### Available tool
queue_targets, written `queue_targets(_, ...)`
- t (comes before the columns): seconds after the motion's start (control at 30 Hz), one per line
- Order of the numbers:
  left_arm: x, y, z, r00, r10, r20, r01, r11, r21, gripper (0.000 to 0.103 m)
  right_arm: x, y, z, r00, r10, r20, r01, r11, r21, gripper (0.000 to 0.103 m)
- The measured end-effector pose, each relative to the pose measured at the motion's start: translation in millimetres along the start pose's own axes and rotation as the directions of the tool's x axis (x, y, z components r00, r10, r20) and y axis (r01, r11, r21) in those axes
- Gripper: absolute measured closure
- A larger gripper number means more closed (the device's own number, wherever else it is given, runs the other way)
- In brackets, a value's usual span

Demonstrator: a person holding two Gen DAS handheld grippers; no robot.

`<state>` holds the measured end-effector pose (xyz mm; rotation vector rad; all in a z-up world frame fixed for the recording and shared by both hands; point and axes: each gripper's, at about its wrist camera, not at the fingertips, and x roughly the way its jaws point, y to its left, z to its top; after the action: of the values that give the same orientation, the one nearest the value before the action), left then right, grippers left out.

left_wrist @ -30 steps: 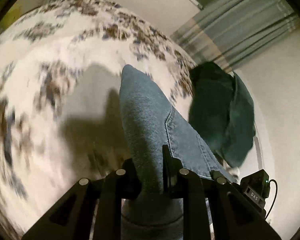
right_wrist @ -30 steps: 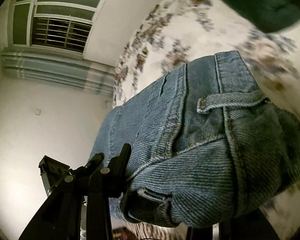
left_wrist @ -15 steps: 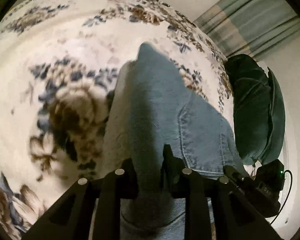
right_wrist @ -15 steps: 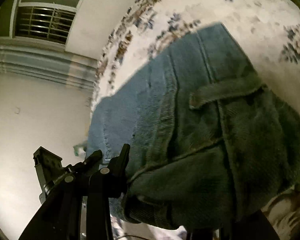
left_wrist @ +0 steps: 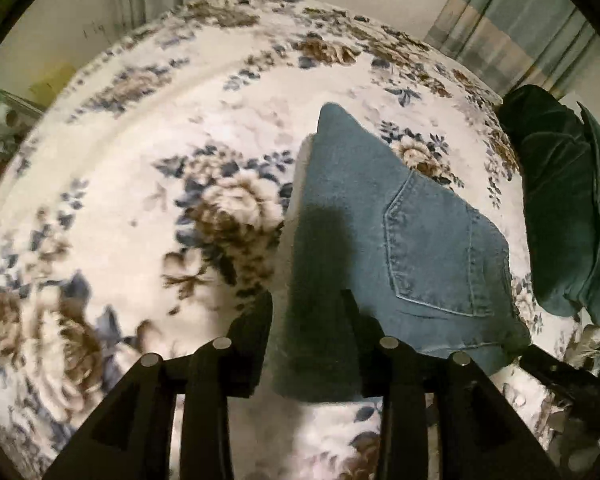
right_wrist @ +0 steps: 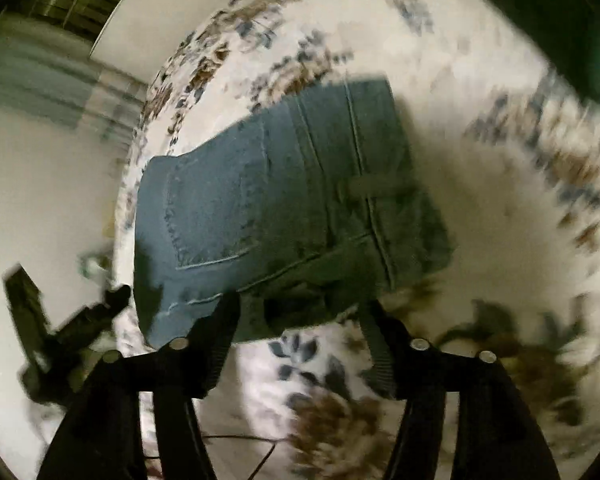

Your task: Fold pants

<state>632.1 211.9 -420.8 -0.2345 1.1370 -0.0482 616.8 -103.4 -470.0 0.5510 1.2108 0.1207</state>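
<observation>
The folded blue denim pants (left_wrist: 400,248) lie flat on the floral bedspread (left_wrist: 140,200), back pocket up. My left gripper (left_wrist: 306,316) is open, its fingers astride the near folded edge of the pants without pinching it. In the right wrist view the pants (right_wrist: 284,208) lie on the bed with the waistband and a belt loop on the right. My right gripper (right_wrist: 300,320) is open and just short of the pants' near edge. The left gripper's body (right_wrist: 60,328) shows at the left of that view.
A dark green cushion (left_wrist: 560,200) lies at the right edge of the bed, close to the pants; it shows at the top right in the right wrist view (right_wrist: 560,12). Striped curtains (left_wrist: 512,28) and a wall stand behind the bed. A cable lies below the right gripper.
Both grippers held the pants above the bed; they lowered them onto the bedspread, opened and let go. The right gripper has drawn back from the pants.
</observation>
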Motion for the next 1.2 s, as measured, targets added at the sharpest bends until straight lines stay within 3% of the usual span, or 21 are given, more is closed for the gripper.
queue_targets(0.07,-14,-11,-5,0.999,0.046,0.012,-0.046,0.999,0.026,0.052,-20,15,-1,0.995,-0.090,0.040,0.092,0.993,-0.067,0.028)
queue_targets(0.1,-20,-16,-7,0.998,0.063,0.015,-0.064,0.997,0.037,0.032,-30,23,-2,0.988,-0.142,0.063,0.148,0.984,-0.101,0.026)
queue_targets(0.13,-30,-23,-12,0.997,0.079,0.022,-0.080,0.996,0.050,0.025,-37,30,-4,0.979,-0.186,0.084,0.196,0.972,-0.131,0.023)
queue_targets(0.2,-43,-34,-16,0.994,0.103,0.043,-0.106,0.992,0.073,0.014,-57,42,-12,0.965,-0.238,0.115,0.255,0.950,-0.178,0.002)
queue_targets(0.23,-56,-42,-21,0.990,0.123,0.062,-0.128,0.988,0.084,0.012,-66,47,-16,0.957,-0.261,0.128,0.283,0.939,-0.194,0.001)
queue_targets(0.4,-114,-65,-34,0.979,0.151,0.140,-0.165,0.982,0.096,0.009,-126,67,-41,0.914,-0.332,0.232,0.382,0.898,-0.218,0.001)
queue_targets(0.53,-165,-84,-50,0.971,0.153,0.184,-0.175,0.978,0.110,0.009,-185,76,-61,0.901,-0.324,0.288,0.389,0.897,-0.210,0.001)
queue_targets(0.8,-284,-113,-102,0.943,0.173,0.284,-0.212,0.971,0.112,0.009,-328,93,-128,0.880,-0.273,0.389,0.377,0.899,-0.221,0.001)
queue_targets(0.97,-368,-132,-146,0.912,0.179,0.370,-0.237,0.964,0.119,0.009,-415,106,-182,0.864,-0.216,0.456,0.359,0.898,-0.255,0.001)
queue_targets(1.2,-454,-153,-206,0.891,0.149,0.429,-0.217,0.969,0.114,0.009,-527,117,-259,0.843,-0.115,0.526,0.311,0.902,-0.300,0.001)
